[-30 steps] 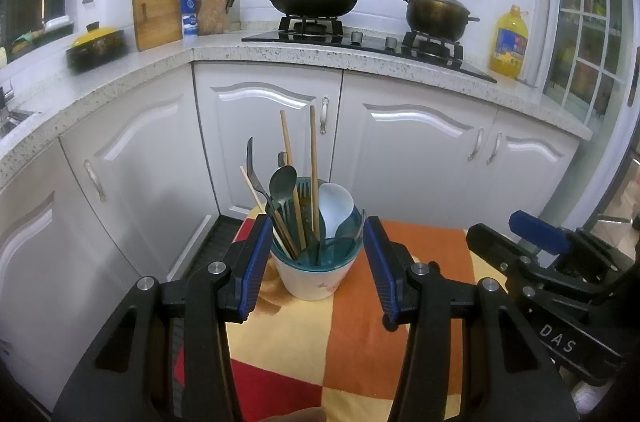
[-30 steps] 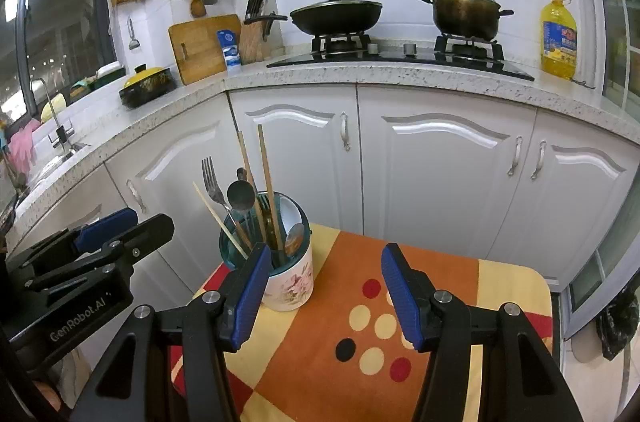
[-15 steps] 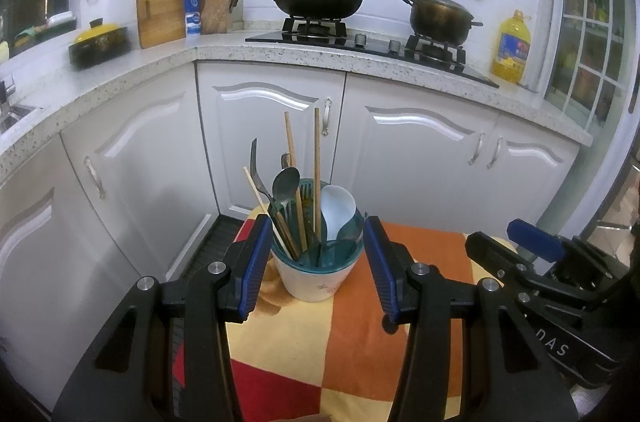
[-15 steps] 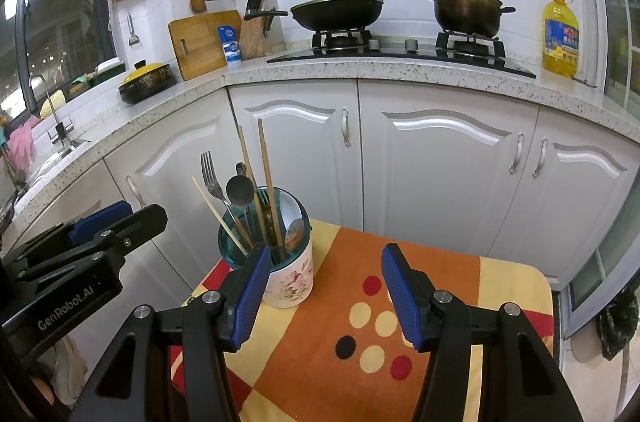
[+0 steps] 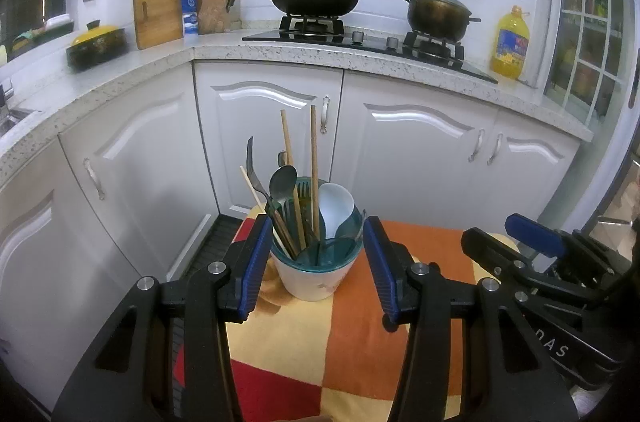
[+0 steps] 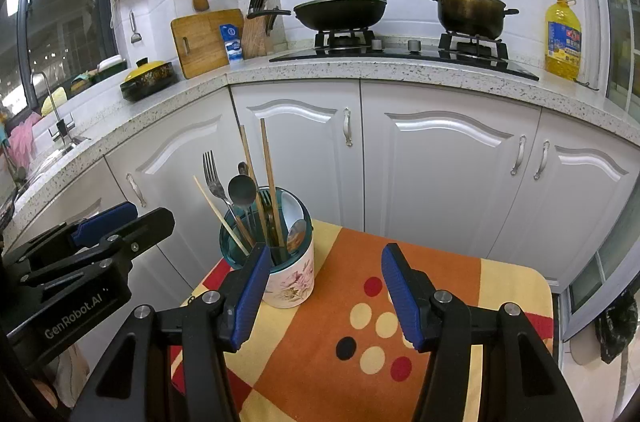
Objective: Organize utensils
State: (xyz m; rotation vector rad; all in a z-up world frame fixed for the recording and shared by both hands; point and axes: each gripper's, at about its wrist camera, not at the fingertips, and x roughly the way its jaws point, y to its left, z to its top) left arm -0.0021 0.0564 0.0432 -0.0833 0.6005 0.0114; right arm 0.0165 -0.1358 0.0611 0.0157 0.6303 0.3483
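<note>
Standing on table (image 6: pixel 460 274), utensil holder (image 5: pixel 316 270) between spread left tongs (image 5: pixel 316 254); right tongs (image 6: pixel 322 286) spread, empty

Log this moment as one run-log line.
left gripper: open, jaws flanking utensil cup | right gripper: open, empty, over tablecloth | utensils: all in cup | grasp: none

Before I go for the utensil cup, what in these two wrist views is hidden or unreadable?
- Utensil ends: inside the utensil cup, both views; the cup wall and teal insert hide them.
- Cup's base on the left: right wrist view, behind the right gripper finger.
- Tablecloth near edge: left wrist view, covered by the left gripper body.
- Oil bottle label: too small to read.
</note>
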